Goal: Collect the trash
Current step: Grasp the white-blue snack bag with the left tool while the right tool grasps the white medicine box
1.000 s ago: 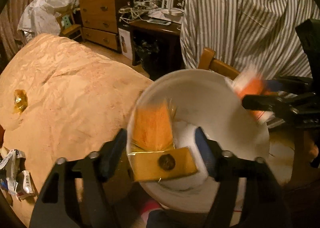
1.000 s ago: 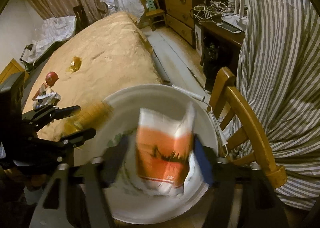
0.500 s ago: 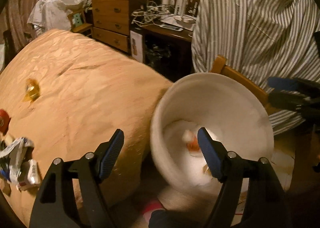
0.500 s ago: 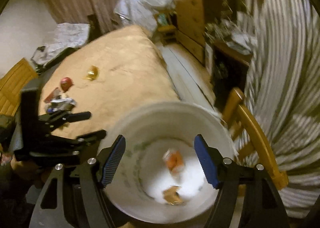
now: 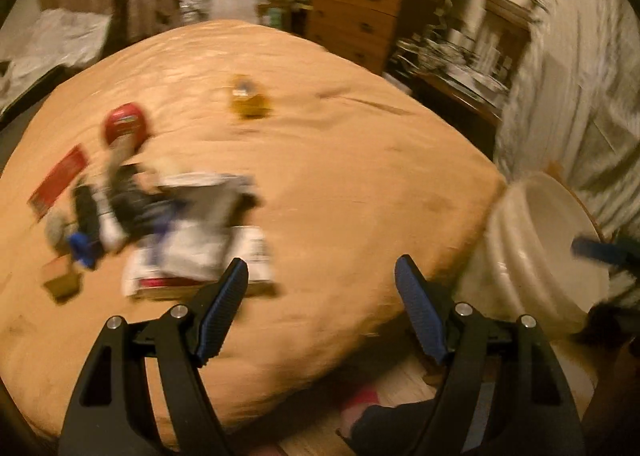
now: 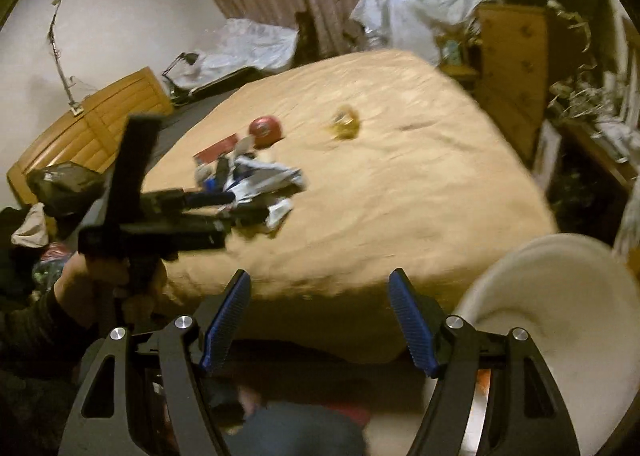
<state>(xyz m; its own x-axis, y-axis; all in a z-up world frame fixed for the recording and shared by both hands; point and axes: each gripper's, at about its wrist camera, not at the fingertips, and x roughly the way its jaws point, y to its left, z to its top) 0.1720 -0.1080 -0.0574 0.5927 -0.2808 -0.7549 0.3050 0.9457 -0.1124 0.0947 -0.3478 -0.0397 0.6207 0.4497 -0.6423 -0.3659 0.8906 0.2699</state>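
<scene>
A blurred pile of crumpled wrappers [image 5: 192,232] lies on the tan bed cover [image 5: 360,176], just beyond my left gripper [image 5: 322,296], whose jaws stand open and empty. Farther back lie a red round thing [image 5: 124,124], a red card [image 5: 60,176] and a yellow wrapper [image 5: 248,100]. The white bucket [image 5: 540,256] stands off the bed's right corner. In the right wrist view my right gripper [image 6: 320,308] is open and empty near the bed's edge. There the left gripper [image 6: 248,205] hovers at the pile [image 6: 264,176], with the bucket [image 6: 552,296] at lower right.
A wooden drawer chest [image 5: 356,16] and a cluttered desk [image 5: 460,72] stand right of the bed. A striped cloth [image 5: 580,76] hangs behind the bucket. A wooden headboard [image 6: 92,120] and a black bag [image 6: 64,184] are at far left. Plastic-covered heaps lie at the back.
A second ago both grippers held wrappers over the bucket. They opened, the wrappers fell in, and both grippers have swung left to face the bed.
</scene>
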